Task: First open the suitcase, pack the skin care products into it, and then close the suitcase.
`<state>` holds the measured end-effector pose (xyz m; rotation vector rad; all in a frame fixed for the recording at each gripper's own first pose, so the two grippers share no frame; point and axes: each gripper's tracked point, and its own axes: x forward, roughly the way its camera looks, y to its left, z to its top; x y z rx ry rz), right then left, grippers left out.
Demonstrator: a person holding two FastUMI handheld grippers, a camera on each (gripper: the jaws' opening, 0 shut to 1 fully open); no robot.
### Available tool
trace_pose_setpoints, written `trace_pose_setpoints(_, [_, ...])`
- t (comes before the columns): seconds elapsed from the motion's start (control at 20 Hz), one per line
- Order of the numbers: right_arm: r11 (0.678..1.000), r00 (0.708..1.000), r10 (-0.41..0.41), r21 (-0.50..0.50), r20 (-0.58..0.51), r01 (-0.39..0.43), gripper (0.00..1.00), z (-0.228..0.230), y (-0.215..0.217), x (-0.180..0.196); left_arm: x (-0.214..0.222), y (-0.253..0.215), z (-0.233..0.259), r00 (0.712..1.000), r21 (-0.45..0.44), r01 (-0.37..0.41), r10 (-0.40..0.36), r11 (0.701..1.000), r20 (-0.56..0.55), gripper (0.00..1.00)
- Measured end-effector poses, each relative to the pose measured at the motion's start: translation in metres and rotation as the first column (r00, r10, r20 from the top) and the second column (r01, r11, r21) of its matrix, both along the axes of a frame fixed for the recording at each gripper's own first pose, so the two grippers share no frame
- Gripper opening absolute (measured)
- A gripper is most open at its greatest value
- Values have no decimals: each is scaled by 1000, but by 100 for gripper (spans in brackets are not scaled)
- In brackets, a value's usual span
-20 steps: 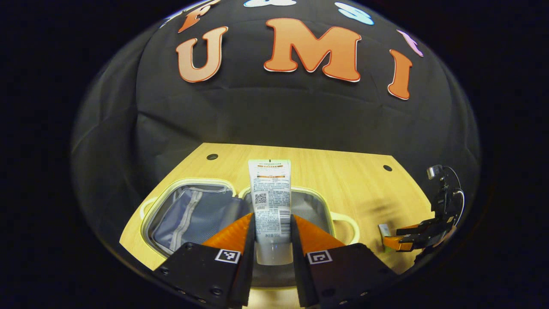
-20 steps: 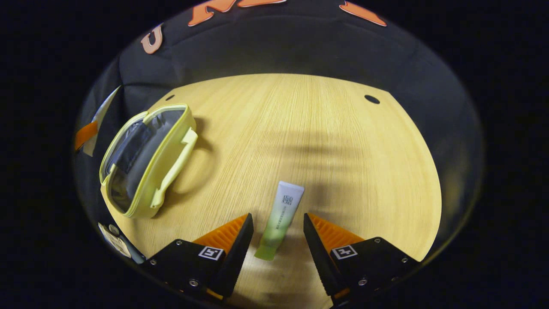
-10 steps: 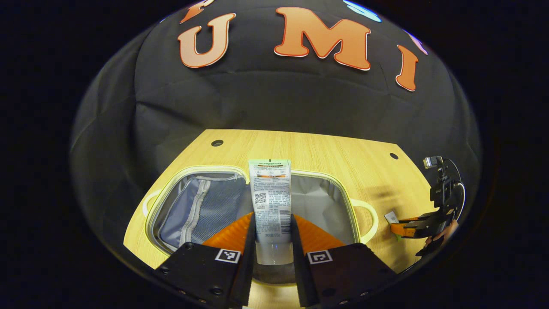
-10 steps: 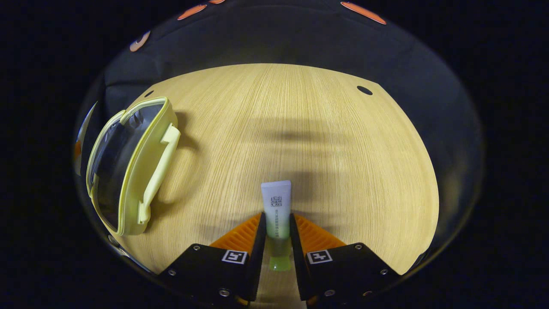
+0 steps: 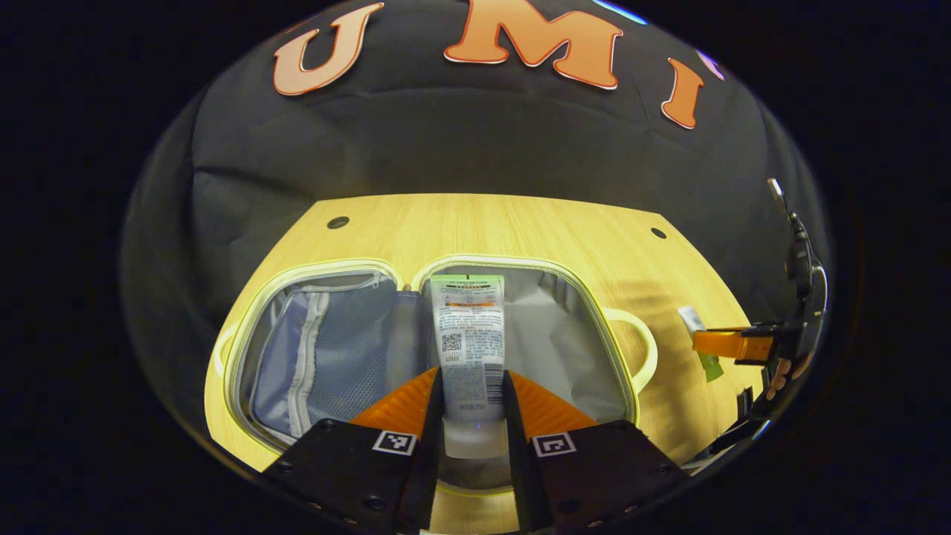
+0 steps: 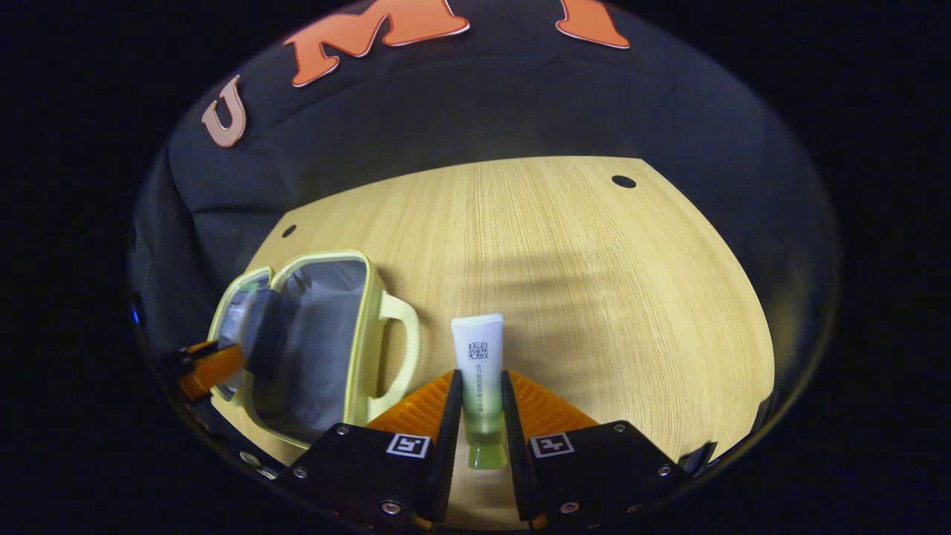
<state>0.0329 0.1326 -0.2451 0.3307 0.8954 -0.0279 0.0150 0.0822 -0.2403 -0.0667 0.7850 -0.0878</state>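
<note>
The left gripper (image 5: pixel 471 390) held a white tube (image 5: pixel 469 334) near its cap end, fingers pressed on both sides, above the open suitcase (image 5: pixel 520 264). The right gripper (image 6: pixel 481 405) likewise pinched a smaller green tube (image 6: pixel 479 371) over the surface (image 6: pixel 594 282). Both tubes looked light and squeezable, probably slick, so a hold low near the stiffer cap seemed wise.

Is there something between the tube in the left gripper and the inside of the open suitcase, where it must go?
Nothing visible blocks it. The left gripper holds the white tube right over the open suitcase, whose grey lining lies bare below. The right gripper and its green tube are off to the side.
</note>
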Motion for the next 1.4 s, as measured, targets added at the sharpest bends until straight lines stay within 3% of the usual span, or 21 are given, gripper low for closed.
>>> trace_pose_setpoints(0.15, [999,999,-22,51,44,20,31,27,23,3,1,-1,-19,997,-27,39,-41,999,-66,42])
trace_pose_setpoints(0.2, [998,998,-26,65,55,22,35,33,31,4,2,-2,-25,996,-39,39,-42,998,-83,42])
trace_pose_setpoints(0.4, [996,997,-7,88,71,1,35,42,67,7,-2,-6,-40,985,-82,34,-48,996,-165,42])
trace_pose_setpoints(0.7, [992,996,74,93,58,-79,35,41,126,21,4,-6,-66,965,-59,-41,24,997,-263,42])
trace_pose_setpoints(0.8, [991,995,90,95,36,-93,35,34,133,24,7,-12,-71,961,-72,-36,14,997,-276,41])
trace_pose_setpoints(0.9, [990,995,95,105,11,-96,35,24,140,29,9,-12,-76,961,-88,-40,15,995,-275,50])
trace_pose_setpoints(1.05, [989,994,104,107,-11,-103,35,18,144,27,8,-18,-58,973,-184,-51,7,982,-229,55])
trace_pose_setpoints(1.15, [986,993,114,127,-20,-111,35,13,150,28,8,-8,-31,988,-237,-67,32,969,-151,66])
trace_pose_setpoints(1.2, [985,993,114,129,-22,-110,35,11,150,28,8,0,-21,992,-237,-70,42,969,-123,72])
trace_pose_setpoints(1.25, [984,992,120,133,-25,-116,35,9,153,29,9,18,-7,996,-197,-78,66,977,-67,84])
trace_pose_setpoints(1.35, [985,992,119,128,-33,-114,35,8,152,29,10,58,19,992,-111,-122,124,986,8,96])
trace_pose_setpoints(1.4, [985,993,117,129,-33,-112,36,7,154,28,8,77,32,987,-98,-151,156,984,37,96])
